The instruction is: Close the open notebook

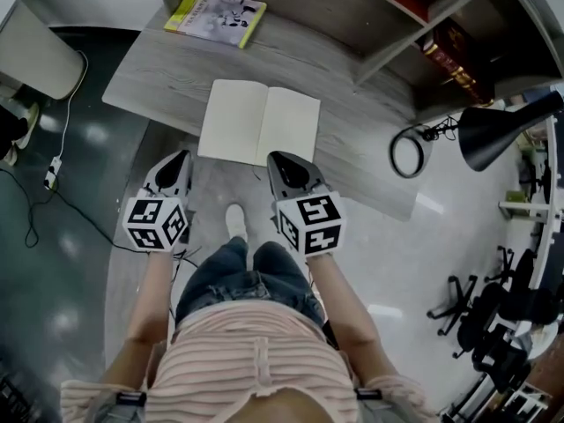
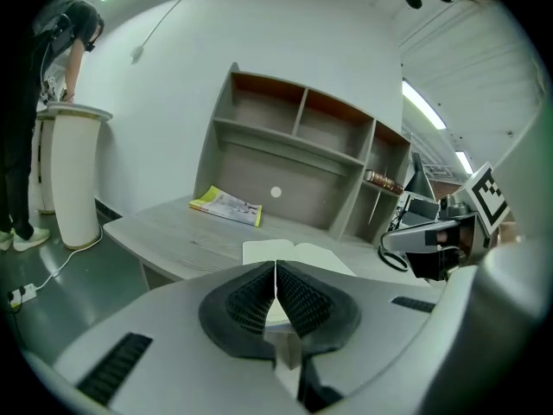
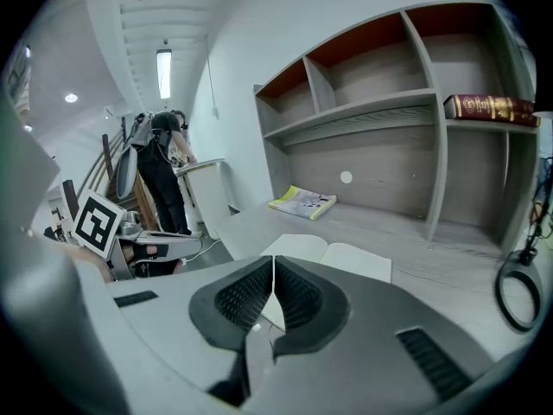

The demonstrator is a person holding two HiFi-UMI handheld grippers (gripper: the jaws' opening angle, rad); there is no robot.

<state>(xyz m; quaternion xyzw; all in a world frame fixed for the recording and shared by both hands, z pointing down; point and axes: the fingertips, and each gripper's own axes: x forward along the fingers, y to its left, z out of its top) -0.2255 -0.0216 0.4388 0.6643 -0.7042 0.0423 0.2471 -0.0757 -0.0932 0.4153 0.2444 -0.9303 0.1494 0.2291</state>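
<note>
With left tongs (image 1: 181, 158) and right tongs (image 1: 276, 159) pressed together, empty, the notebook (image 1: 258, 123) could be shoved along the counter (image 1: 154, 82), not folded.

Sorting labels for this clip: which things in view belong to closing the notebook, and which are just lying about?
For the job: open notebook; left gripper and right gripper, both shut, empty.
Lying about: yellow booklet; desk lamp; dark book on the shelf.
</note>
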